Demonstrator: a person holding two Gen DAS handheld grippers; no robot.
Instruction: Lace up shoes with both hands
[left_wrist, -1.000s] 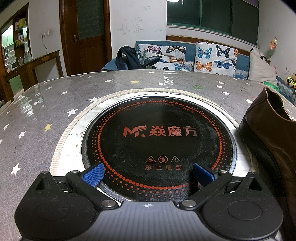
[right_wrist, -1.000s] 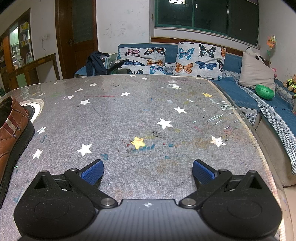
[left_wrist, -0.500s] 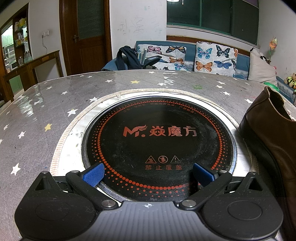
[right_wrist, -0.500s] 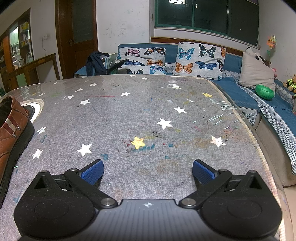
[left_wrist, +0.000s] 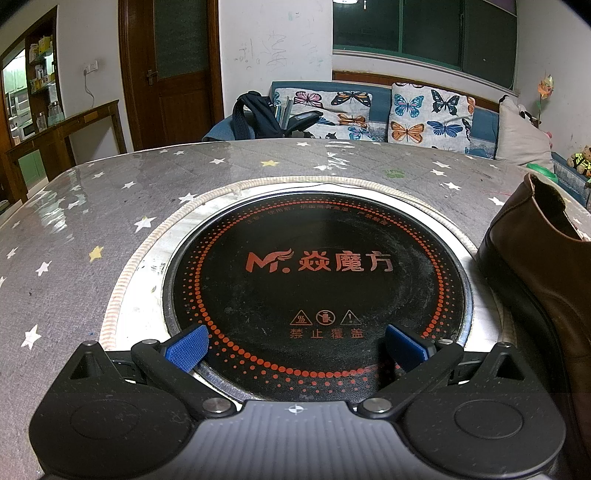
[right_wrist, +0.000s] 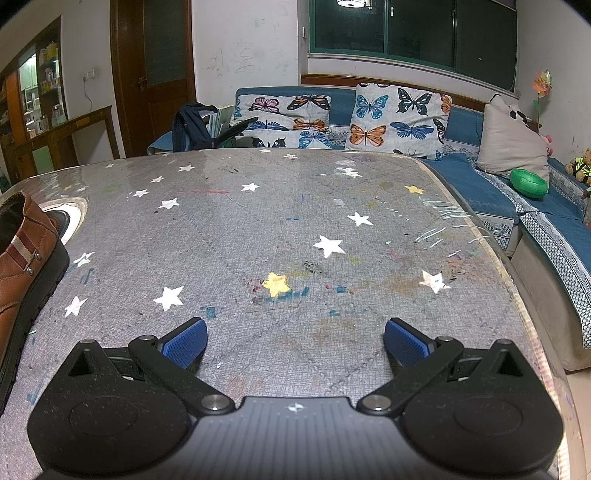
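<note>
Just brown leather shoe (left_wrist: 546, 258), striped tab

The black round induction cooktop (left_wrist: 317, 288), set into the table, carries a red logo "MF." followed by the Chinese characters 焱魔方 across its centre. Below the logo stand three red warning symbols in a row, with the characters 禁止覆盖 beneath them. A curved line of small red characters runs along the far rim, too small to read. Faint scribbles mark the white wall (left_wrist: 273, 55); illegible.
</note>
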